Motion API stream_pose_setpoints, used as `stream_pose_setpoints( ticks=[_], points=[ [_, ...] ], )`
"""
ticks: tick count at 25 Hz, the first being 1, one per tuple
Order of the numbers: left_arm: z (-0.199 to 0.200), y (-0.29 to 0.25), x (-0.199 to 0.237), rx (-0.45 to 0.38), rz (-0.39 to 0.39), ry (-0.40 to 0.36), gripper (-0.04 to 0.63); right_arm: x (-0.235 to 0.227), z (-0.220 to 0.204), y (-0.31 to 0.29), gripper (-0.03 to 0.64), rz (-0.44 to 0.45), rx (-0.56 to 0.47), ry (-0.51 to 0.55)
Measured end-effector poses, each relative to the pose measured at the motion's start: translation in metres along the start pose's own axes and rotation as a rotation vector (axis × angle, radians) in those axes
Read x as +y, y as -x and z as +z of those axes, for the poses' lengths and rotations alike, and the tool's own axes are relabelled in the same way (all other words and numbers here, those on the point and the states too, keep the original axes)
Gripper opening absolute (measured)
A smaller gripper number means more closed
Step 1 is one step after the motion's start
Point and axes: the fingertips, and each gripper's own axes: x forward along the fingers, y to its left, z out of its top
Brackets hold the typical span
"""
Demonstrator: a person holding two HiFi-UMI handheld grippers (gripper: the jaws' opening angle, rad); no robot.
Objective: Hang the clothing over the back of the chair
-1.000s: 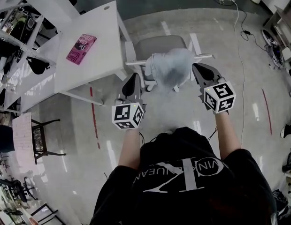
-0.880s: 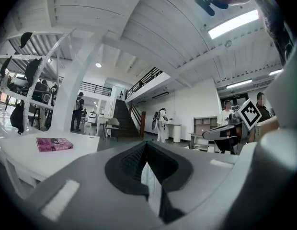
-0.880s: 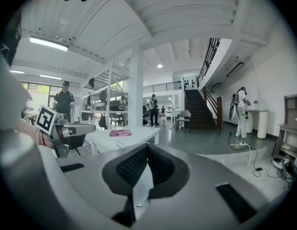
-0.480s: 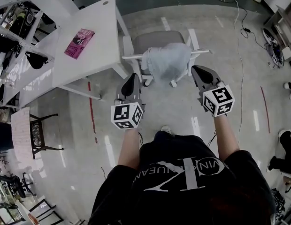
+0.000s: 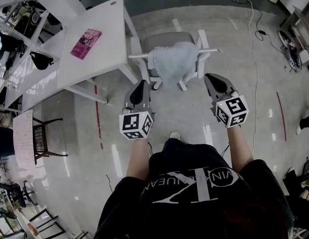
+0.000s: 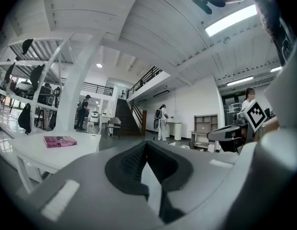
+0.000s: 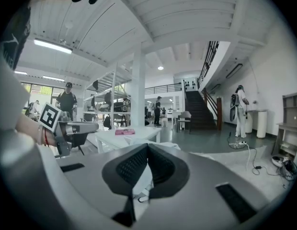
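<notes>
A light blue piece of clothing [image 5: 174, 62] lies draped over the back of a grey office chair [image 5: 164, 38] with white armrests, next to the desk. The garment hangs down the chair's near side. My left gripper [image 5: 141, 83] is held in the air short of the chair, below and to the left of the clothing, shut with nothing in it. My right gripper [image 5: 211, 78] hovers below and to the right of the clothing, also shut and empty. In the gripper views each pair of jaws meets at the tips, at the left gripper [image 6: 146, 145] and the right gripper [image 7: 147, 146].
A white desk [image 5: 102, 59] with a pink book [image 5: 85, 43] stands left of the chair. Shelves with dark bags [image 5: 40, 63] line the far left. A small black chair [image 5: 45, 144] sits at lower left. A cable [image 5: 255, 29] runs over the floor at right.
Both grippers have drawn back from the chair and the clothing, which stays draped over the chair back. The person has stepped back a little.
</notes>
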Motion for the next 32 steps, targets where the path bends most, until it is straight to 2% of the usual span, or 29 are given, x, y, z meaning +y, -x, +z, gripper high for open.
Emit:
stream_pose_setpoints(
  ticks=[16, 32],
  points=[
    [0.008, 0.05, -0.01, -0.035, 0.055, -0.027, 0.012, 0.017, 0.01, 0.04, 0.014, -0.009, -0.101, -0.002],
    [0.012, 0.084, -0.032, -0.05, 0.072, -0.044, 0.012, 0.026, 0.012, 0.082, 0.014, -0.004, -0.144, 0.011]
  ],
)
